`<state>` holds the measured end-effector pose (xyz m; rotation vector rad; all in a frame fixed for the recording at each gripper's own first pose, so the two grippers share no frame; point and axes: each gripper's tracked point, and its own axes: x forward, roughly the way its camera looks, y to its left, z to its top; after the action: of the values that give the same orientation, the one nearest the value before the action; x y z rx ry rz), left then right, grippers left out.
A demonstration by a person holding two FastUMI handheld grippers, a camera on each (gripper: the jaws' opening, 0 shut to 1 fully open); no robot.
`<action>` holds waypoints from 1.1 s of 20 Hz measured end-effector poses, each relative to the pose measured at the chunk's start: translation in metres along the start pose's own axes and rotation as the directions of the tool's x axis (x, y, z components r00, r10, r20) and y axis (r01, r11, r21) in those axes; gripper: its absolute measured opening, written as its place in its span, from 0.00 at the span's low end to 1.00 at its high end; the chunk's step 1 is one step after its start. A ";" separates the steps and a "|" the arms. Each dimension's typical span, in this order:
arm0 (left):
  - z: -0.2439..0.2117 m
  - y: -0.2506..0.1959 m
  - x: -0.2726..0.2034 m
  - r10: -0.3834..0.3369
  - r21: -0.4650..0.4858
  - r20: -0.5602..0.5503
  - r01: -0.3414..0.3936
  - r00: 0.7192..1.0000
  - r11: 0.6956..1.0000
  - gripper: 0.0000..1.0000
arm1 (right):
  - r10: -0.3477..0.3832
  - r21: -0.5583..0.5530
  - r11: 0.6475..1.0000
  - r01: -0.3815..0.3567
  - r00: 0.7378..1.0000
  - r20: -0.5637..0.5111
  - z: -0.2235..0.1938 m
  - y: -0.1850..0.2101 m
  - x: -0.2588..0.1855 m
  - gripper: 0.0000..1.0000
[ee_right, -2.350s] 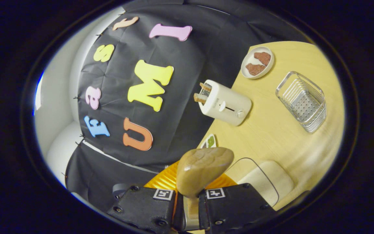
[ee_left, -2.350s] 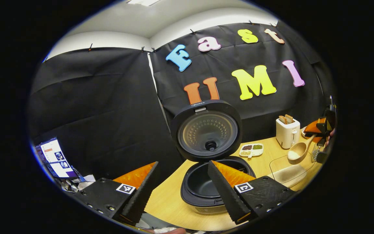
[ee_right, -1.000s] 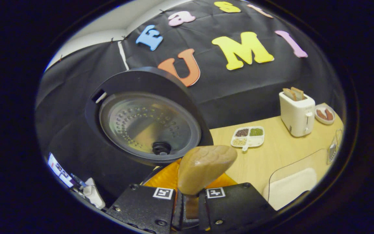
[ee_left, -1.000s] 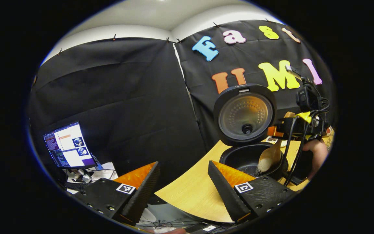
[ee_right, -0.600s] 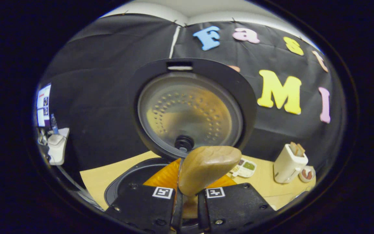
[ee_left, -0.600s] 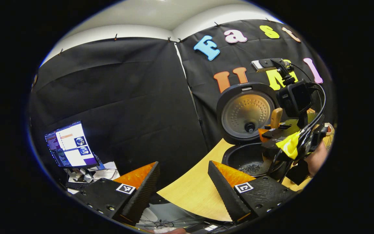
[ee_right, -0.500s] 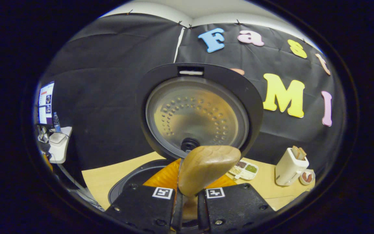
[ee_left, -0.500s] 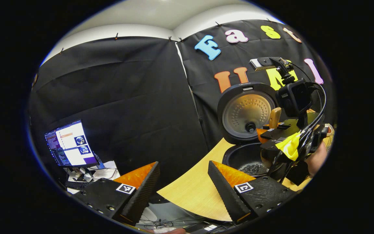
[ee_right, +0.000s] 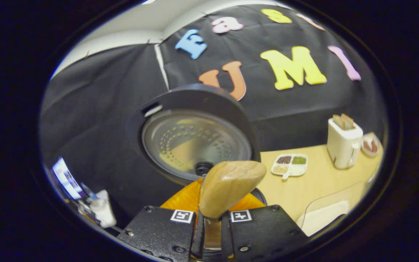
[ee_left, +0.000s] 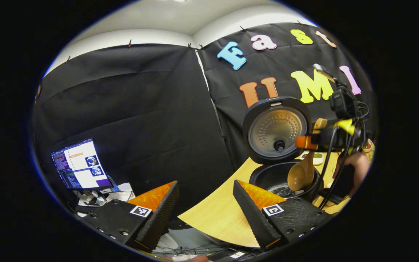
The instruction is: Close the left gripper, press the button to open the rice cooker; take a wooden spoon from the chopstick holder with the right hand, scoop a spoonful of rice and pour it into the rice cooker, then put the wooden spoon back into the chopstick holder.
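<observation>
Gripping the wooden spoon (ee_right: 227,187) by its handle, the right gripper (ee_right: 209,229) has both fingers pinched tight; spoon bowl hanging over the open rice cooker (ee_left: 280,176), lid up; left gripper (ee_left: 204,205) near, fingers spread wide, holding nothing.

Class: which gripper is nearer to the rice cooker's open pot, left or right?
Right. The right gripper holds the wooden spoon over the rice cooker; the left gripper hangs open, back from it.
</observation>
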<state>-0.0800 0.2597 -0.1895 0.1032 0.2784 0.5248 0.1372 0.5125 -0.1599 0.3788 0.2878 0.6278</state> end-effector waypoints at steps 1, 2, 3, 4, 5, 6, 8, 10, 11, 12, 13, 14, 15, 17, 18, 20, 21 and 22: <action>0.002 -0.002 -0.001 -0.004 0.006 0.003 0.004 1.000 1.000 0.95 | -0.006 0.049 0.999 0.006 1.000 0.011 0.016 -0.011 -0.004 0.20; 0.003 -0.004 -0.002 -0.011 0.009 0.005 0.011 1.000 1.000 0.95 | -0.004 0.075 0.997 0.002 1.000 0.030 0.029 -0.018 -0.011 0.23; 0.006 -0.008 -0.003 -0.019 0.010 0.008 0.019 1.000 1.000 0.95 | -0.009 0.109 0.994 0.004 0.999 0.046 0.041 -0.025 -0.017 0.23; 0.009 -0.014 -0.004 -0.029 0.010 0.009 0.029 1.000 1.000 0.95 | -0.018 0.153 0.988 0.009 0.998 0.060 0.052 -0.034 -0.024 0.19; 0.012 -0.020 -0.005 -0.040 0.012 0.014 0.040 0.999 0.999 0.95 | -0.033 0.194 0.981 0.016 0.996 0.083 0.063 -0.048 -0.032 0.23; 0.016 -0.026 -0.006 -0.052 0.014 0.022 0.052 0.998 0.999 0.95 | -0.058 0.226 0.974 0.033 0.993 0.105 0.075 -0.064 -0.040 0.23; 0.026 -0.041 -0.008 -0.081 0.018 0.037 0.080 0.996 0.997 0.95 | -0.121 0.246 0.966 0.084 0.983 0.140 0.095 -0.104 -0.060 0.19; 0.034 -0.058 -0.010 -0.109 0.024 0.052 0.108 0.993 0.994 0.95 | -0.188 0.243 0.959 0.144 0.968 0.167 0.112 -0.147 -0.079 0.23; 0.037 -0.066 -0.010 -0.122 0.029 0.058 0.121 0.991 0.992 0.95 | -0.220 0.242 0.954 0.174 0.959 0.179 0.117 -0.168 -0.090 0.23; 0.041 -0.075 -0.011 -0.138 0.034 0.064 0.136 0.988 0.990 0.95 | -0.255 0.243 0.948 0.205 0.948 0.192 0.124 -0.191 -0.101 0.19; 0.043 -0.083 -0.012 -0.152 0.037 0.067 0.149 0.986 0.988 0.95 | -0.288 0.242 0.941 0.238 0.937 0.199 0.128 -0.212 -0.112 0.23; 0.046 -0.090 -0.013 -0.162 0.042 0.070 0.160 0.984 0.986 0.95 | -0.313 0.240 0.934 0.263 0.927 0.204 0.133 -0.231 -0.122 0.19; 0.048 -0.098 -0.013 -0.175 0.045 0.071 0.172 0.982 0.984 0.95 | -0.339 0.240 0.927 0.287 0.917 0.211 0.137 -0.249 -0.132 0.19; 0.052 -0.113 -0.014 -0.195 0.045 0.073 0.193 0.978 0.980 0.95 | -0.388 0.226 0.913 0.340 0.896 0.217 0.142 -0.285 -0.152 0.23; 0.053 -0.120 -0.016 -0.208 0.043 0.070 0.205 0.976 0.978 0.95 | -0.413 0.220 0.903 0.368 0.884 0.219 0.143 -0.303 -0.162 0.23; 0.058 -0.131 -0.017 -0.222 0.056 0.077 0.218 0.972 0.974 0.95 | -0.465 0.211 0.881 0.423 0.857 0.221 0.144 -0.340 -0.179 0.19; 0.059 -0.137 -0.018 -0.229 0.063 0.077 0.225 0.970 0.972 0.95 | -0.493 0.212 0.867 0.451 0.840 0.227 0.145 -0.359 -0.189 0.23; 0.060 -0.141 -0.018 -0.237 0.068 0.076 0.232 0.969 0.970 0.95 | -0.513 0.216 0.856 0.470 0.827 0.231 0.146 -0.375 -0.196 0.19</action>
<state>-0.0100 0.1271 -0.1517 0.1465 0.2203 0.2761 0.2322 0.0750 -0.1608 0.5106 0.1483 0.0333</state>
